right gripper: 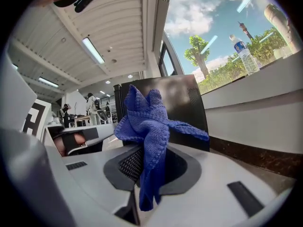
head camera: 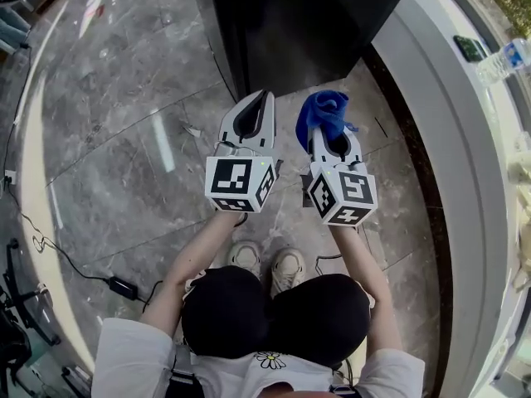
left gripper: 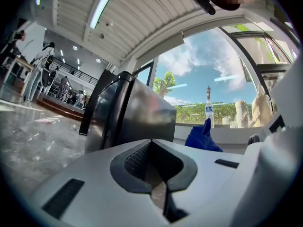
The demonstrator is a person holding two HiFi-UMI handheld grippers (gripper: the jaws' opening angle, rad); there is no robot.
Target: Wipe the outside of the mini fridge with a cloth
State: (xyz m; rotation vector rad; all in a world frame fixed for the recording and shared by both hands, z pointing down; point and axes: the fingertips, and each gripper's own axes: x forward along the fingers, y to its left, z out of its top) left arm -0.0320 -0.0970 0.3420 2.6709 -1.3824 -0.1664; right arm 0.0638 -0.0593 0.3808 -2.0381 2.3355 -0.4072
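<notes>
The mini fridge (head camera: 299, 23) is a dark box standing on the marble floor just ahead of both grippers; its shiny side (left gripper: 137, 117) fills the middle of the left gripper view and its dark face (right gripper: 182, 108) stands behind the cloth in the right gripper view. My right gripper (head camera: 329, 136) is shut on a blue knitted cloth (head camera: 322, 114), whose bunched folds (right gripper: 147, 126) stick up from the jaws. My left gripper (head camera: 253, 114) is shut with nothing in it, beside the right one and short of the fridge.
A long white counter (head camera: 465, 164) runs along the right side, with a water bottle (head camera: 504, 59) on it. A black cable with a power adapter (head camera: 124, 288) lies on the floor at the left. The person's shoes (head camera: 265, 265) are below the grippers.
</notes>
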